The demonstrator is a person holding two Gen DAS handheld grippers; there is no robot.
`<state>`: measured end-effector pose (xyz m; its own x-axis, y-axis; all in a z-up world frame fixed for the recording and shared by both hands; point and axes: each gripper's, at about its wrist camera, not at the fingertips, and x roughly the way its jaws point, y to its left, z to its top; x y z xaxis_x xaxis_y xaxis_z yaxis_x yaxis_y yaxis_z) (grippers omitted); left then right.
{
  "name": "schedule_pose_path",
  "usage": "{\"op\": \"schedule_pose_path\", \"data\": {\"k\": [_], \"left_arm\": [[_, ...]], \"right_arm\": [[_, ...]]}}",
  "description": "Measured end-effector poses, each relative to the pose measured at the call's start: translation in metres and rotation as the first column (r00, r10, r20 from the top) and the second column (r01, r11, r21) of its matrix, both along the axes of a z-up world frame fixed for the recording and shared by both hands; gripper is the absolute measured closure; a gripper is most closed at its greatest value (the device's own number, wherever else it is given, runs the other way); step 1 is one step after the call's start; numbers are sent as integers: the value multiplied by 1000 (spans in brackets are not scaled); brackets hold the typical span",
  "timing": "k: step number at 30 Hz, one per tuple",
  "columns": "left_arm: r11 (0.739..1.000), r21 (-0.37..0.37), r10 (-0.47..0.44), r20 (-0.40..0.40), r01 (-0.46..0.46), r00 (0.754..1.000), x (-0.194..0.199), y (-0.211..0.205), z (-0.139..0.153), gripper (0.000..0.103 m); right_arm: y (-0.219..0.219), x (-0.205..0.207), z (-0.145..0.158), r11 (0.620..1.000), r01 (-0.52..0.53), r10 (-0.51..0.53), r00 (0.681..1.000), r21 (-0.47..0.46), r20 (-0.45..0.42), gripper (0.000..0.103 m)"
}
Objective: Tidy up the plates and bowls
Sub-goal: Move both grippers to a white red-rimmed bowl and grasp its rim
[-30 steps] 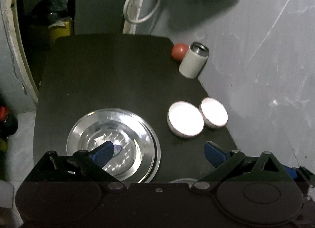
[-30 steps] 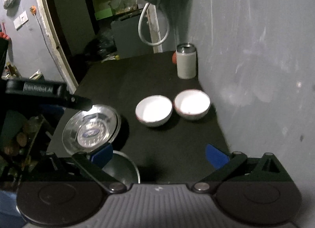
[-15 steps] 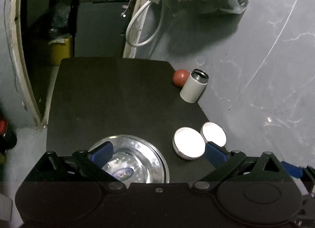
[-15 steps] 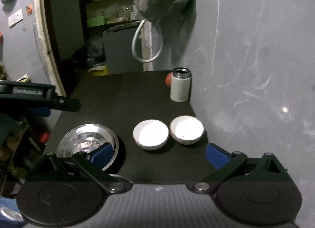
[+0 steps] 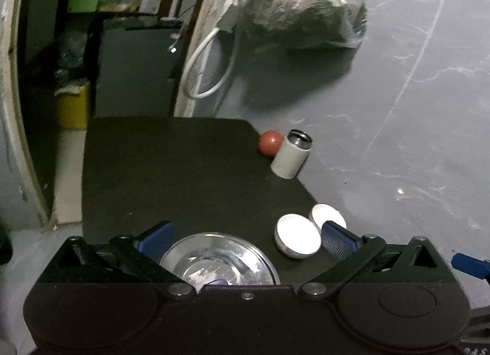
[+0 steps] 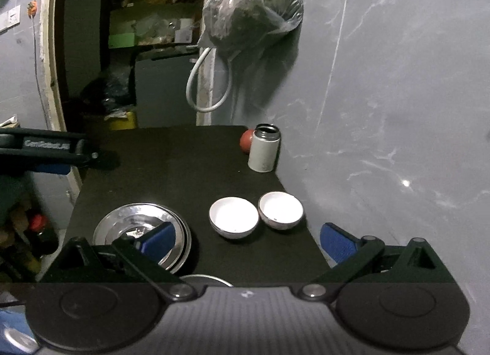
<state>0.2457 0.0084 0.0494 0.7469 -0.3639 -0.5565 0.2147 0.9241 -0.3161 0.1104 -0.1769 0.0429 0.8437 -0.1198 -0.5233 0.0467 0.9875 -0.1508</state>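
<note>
A stack of shiny steel plates (image 5: 220,257) (image 6: 141,226) lies on the near left of the black table (image 5: 183,171). To its right, two white bowls (image 6: 234,217) (image 6: 280,209) sit side by side and upright; in the left wrist view they are the near bowl (image 5: 295,237) and the far bowl (image 5: 329,214). My left gripper (image 5: 245,238) hangs open above the plates, holding nothing. My right gripper (image 6: 246,241) is open and empty, back from the bowls. The rim of another steel dish (image 6: 205,280) peeks out below it.
A white flask (image 6: 265,152) and a red ball (image 6: 246,140) stand at the table's far right corner against the grey wall (image 6: 382,110). A filled plastic bag (image 6: 254,15) and a white hose loop (image 6: 208,85) hang behind. A doorway with clutter lies to the left.
Both grippers have drawn back and tilted up, so the plates and bowls now sit lower and smaller in view. Both stay open and nothing on the table has moved.
</note>
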Motion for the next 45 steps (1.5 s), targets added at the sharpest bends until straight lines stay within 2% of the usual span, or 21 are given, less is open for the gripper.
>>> {"op": "schedule_pose_path", "data": {"k": [3, 6, 9, 13, 17, 21, 27, 35, 40, 45], "left_arm": [[999, 26, -20, -25, 20, 999, 1, -6, -3, 1], [996, 57, -69, 3, 69, 998, -1, -7, 1, 1], [995, 69, -65, -1, 65, 998, -2, -7, -6, 1], [997, 66, -43, -53, 47, 998, 2, -5, -22, 1], [994, 105, -14, -89, 23, 996, 16, -12, -28, 1], [992, 129, 8, -83, 3, 997, 38, -29, -27, 1], [988, 155, 22, -66, -11, 998, 75, -65, -27, 1], [979, 204, 0, -87, 18, 996, 112, -111, -45, 1], [966, 256, -14, -128, 46, 992, 133, -124, -67, 1], [959, 266, -40, -206, 95, 978, 155, -128, -91, 1]], "right_arm": [[-1, -8, -5, 998, 49, -48, 999, 47, -12, 0], [-4, -12, -9, 991, 103, -103, 995, 83, 2, 0], [-7, -8, -24, 986, 122, -118, 992, 117, -41, 0], [-12, -2, -45, 982, 132, -120, 988, 133, -93, 0], [-28, 11, -58, 972, 152, -135, 985, 179, -105, 0], [-51, 28, -66, 963, 166, -145, 983, 213, -110, 0], [-80, 60, -73, 960, 131, -108, 989, 246, -106, 0], [-103, 97, -87, 950, 74, -39, 992, 302, -120, 0], [-108, 117, -103, 932, 42, 13, 989, 361, -149, 0], [-113, 137, -118, 906, 45, 31, 985, 421, -172, 1]]}}
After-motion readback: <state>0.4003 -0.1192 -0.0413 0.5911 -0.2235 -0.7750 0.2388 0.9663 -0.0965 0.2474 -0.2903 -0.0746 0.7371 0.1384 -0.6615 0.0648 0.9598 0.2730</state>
